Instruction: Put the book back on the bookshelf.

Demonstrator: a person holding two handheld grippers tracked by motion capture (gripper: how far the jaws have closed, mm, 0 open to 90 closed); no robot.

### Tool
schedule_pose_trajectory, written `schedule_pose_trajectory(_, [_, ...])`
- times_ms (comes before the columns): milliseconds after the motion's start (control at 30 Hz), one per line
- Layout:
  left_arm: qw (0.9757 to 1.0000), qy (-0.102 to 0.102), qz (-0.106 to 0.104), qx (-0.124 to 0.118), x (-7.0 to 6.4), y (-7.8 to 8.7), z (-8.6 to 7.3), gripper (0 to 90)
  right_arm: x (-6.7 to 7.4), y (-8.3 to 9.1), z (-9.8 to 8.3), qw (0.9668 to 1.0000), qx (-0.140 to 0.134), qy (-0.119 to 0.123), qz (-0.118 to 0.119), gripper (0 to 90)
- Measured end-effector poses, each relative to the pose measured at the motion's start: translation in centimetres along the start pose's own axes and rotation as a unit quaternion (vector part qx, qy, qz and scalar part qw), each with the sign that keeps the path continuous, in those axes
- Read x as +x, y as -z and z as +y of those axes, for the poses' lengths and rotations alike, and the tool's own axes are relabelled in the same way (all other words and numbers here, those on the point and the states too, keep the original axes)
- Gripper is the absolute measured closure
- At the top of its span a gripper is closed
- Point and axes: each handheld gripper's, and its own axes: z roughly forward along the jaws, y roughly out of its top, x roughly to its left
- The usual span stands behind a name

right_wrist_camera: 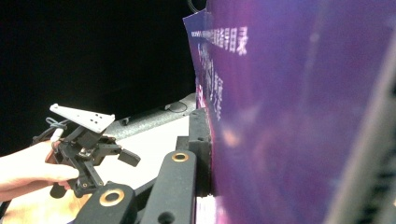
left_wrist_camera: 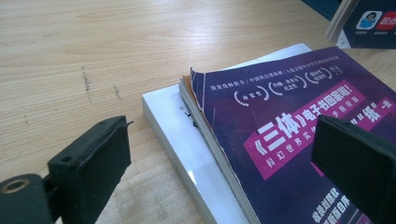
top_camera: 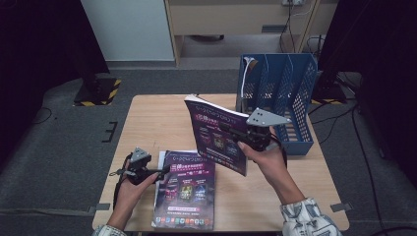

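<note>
My left gripper sits low near the tabletop's near left corner, jaws spread wide, nothing pressed between them. My right gripper is raised above the tabletop's middle, jaws clamped together, forearm angled in from the near right.

This looks like an office or lab room set up for recording. A light wooden table stands on grey carpet, with a blue file rack on it. Behind are a wooden desk, trailing cables and a stand foot with hazard stripes.
</note>
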Motion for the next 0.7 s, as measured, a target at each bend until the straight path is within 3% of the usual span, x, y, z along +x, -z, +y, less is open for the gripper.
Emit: schedule_pose_trajectory(700, [1.0,-0.007,0.0,0.006,-0.1,-0.1,0.0,5.0,-0.9,2.8,-0.6,1.0,0.005,0.0,-0.007,82.8])
